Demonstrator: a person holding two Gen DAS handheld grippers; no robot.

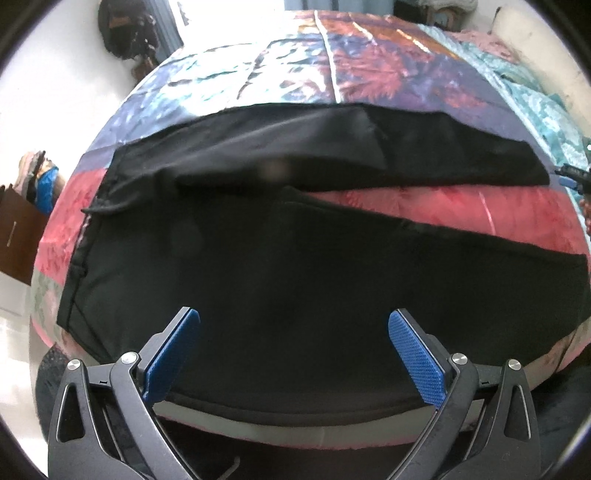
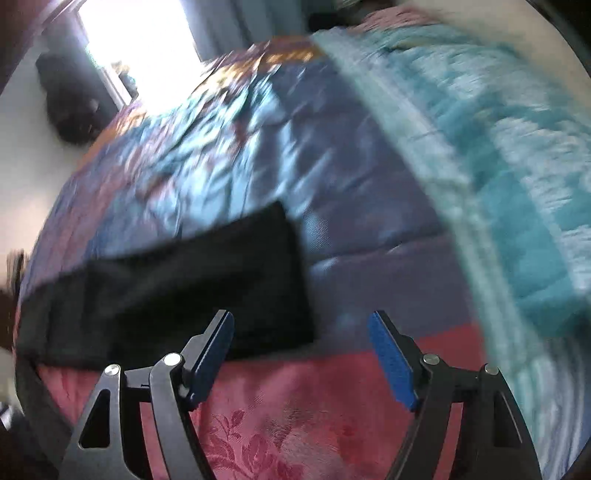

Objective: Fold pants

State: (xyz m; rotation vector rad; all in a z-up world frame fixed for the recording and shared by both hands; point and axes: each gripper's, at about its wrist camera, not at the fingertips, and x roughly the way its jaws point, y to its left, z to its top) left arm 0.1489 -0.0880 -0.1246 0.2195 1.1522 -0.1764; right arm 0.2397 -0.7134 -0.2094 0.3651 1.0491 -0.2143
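Black pants (image 1: 295,266) lie spread across a patchwork bedspread (image 1: 443,210), waistband at the left, the two legs running right with a strip of red cover showing between them. My left gripper (image 1: 293,321) hovers open over the near leg, its blue pads wide apart with nothing between them. In the blurred right wrist view the far leg's cuff end (image 2: 207,284) lies on the bedspread (image 2: 295,406). My right gripper (image 2: 301,321) stands open just past that cuff, above red and purple cloth, holding nothing. The right gripper's tip also shows at the far right edge (image 1: 574,177).
A teal patterned blanket (image 2: 517,184) covers the bed's right side. A bright window (image 2: 140,48) and a dark bag (image 1: 125,33) are beyond the bed. A brown cabinet (image 1: 18,236) stands on the floor at the left. The mattress edge (image 1: 295,428) runs right below my left gripper.
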